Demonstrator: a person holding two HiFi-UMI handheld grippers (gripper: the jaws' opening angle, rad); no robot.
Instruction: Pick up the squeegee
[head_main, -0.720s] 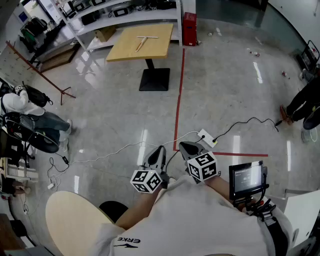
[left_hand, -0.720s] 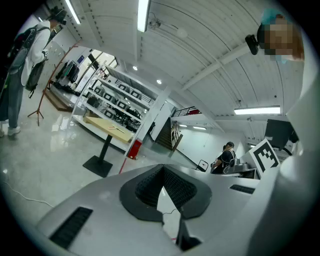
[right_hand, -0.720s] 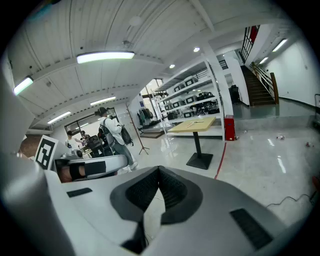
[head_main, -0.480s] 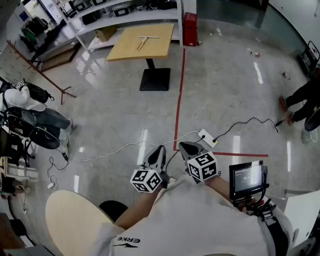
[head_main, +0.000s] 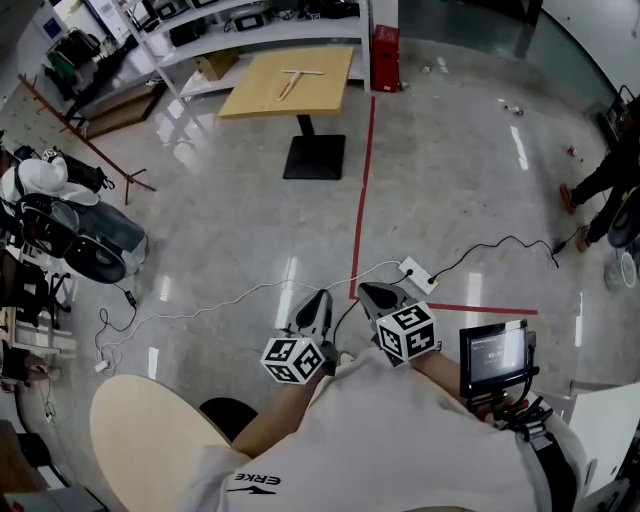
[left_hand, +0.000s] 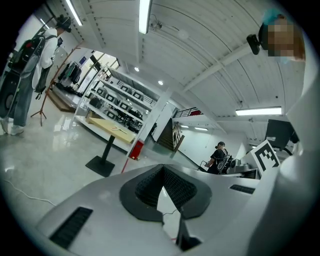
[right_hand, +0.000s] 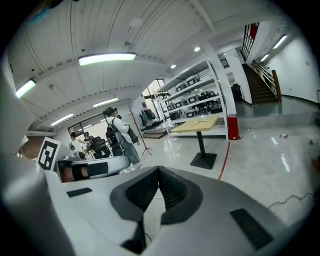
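Squeegee (head_main: 296, 78): lies flat on the yellow tabletop (head_main: 250, 98), far across the shiny floor (head_main: 220, 220) — well apart from both grippers.
Left gripper (head_main: 319, 298): clenched, pads meeting at the tips, nothing between them; held close to the person's chest.
Right gripper (head_main: 371, 291): likewise clenched and empty — just beside the left one, tilted down toward the floor.
Floor markings: a red line (head_main: 362, 180) runs from near the grippers toward the tabletop; a white cable (head_main: 220, 303) crosses it.

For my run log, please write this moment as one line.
squeegee: on far table, untouched | left gripper: shut, empty | right gripper: shut, empty
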